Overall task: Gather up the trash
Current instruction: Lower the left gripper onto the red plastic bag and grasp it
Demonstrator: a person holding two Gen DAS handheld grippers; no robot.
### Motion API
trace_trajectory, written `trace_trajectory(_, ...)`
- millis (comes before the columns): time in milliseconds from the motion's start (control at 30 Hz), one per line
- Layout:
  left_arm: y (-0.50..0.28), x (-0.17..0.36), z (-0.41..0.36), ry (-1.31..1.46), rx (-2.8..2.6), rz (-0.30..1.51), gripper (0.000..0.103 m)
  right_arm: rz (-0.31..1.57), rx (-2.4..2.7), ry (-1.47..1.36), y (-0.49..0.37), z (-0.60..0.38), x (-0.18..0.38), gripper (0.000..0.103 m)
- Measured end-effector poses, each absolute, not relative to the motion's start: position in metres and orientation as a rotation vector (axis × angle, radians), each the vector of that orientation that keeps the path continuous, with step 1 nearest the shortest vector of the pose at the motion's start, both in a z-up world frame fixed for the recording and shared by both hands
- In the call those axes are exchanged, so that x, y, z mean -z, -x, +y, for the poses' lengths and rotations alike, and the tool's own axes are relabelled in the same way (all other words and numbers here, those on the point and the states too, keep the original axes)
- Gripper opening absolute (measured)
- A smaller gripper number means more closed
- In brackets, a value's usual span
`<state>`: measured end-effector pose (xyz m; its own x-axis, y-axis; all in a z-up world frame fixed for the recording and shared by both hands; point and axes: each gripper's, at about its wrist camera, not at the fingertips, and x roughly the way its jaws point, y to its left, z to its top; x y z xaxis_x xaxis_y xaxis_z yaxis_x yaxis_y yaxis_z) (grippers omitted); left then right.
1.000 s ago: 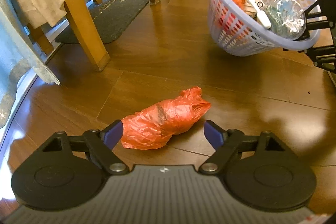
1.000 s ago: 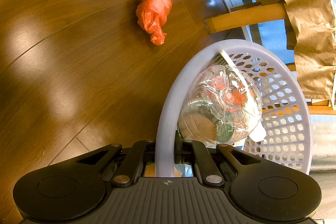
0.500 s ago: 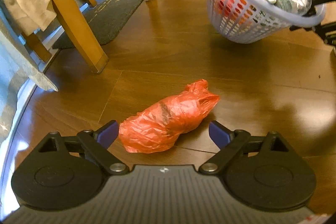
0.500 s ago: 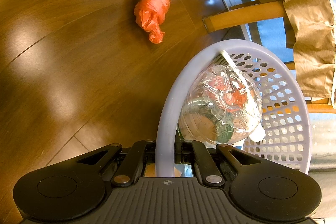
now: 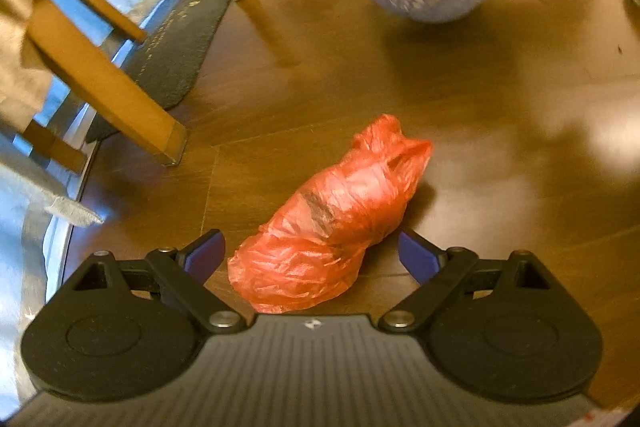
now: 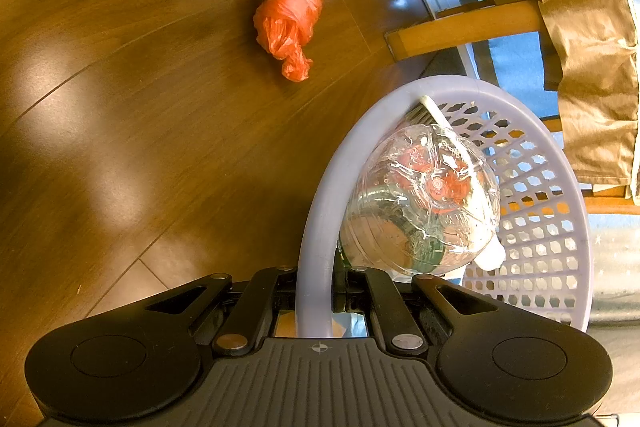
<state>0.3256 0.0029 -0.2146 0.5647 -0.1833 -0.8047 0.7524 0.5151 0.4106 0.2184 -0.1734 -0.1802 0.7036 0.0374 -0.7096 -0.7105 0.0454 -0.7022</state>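
The orange bag [image 5: 336, 223] lies on the wooden floor [image 5: 500, 115] between the spread, untouching left tongs [image 5: 312, 257], while the right tongs [image 6: 316, 291] are clamped on the basket [image 6: 316, 227] rim farther off.

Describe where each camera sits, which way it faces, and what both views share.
Left wrist: on the left gripper, angled down at the orange bag on the floor; its open fingers straddle it.
Right wrist: on the right gripper, looking down, shut on the basket rim.
Shared: bag, basket, chair leg.
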Motion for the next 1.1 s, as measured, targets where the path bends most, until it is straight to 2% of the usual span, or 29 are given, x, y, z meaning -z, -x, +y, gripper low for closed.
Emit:
trace_trajectory(433, -0.344, 0.231, -0.016, -0.917, 0.697, 0.808, 0.087, 0.601, -0.624, 1.423, -0.218, -0.175, 0.181, 0.002)
trace_trajectory(500, -0.347, 0.233, -0.018, -0.921, 0.705, 0.829, 0.081, 0.602, -0.624, 1.422, -0.218, -0.175, 0.182, 0.002)
trace_trajectory(700, -0.35, 0.237, -0.024, -0.941, 0.716, 0.861, 0.072, 0.607, -0.62, 1.421, -0.22, -0.176, 0.183, 0.002)
trace_trajectory(833, -0.351, 0.24, -0.026, -0.943, 0.72, 0.878, 0.071, 0.607, -0.62, 1.422, -0.22, -0.175, 0.183, 0.002)
trace_trajectory(1100, -0.352, 0.243, -0.026, -0.932, 0.706, 0.903, 0.053, 0.608, -0.62, 1.423, -0.221, -0.174, 0.182, 0.002)
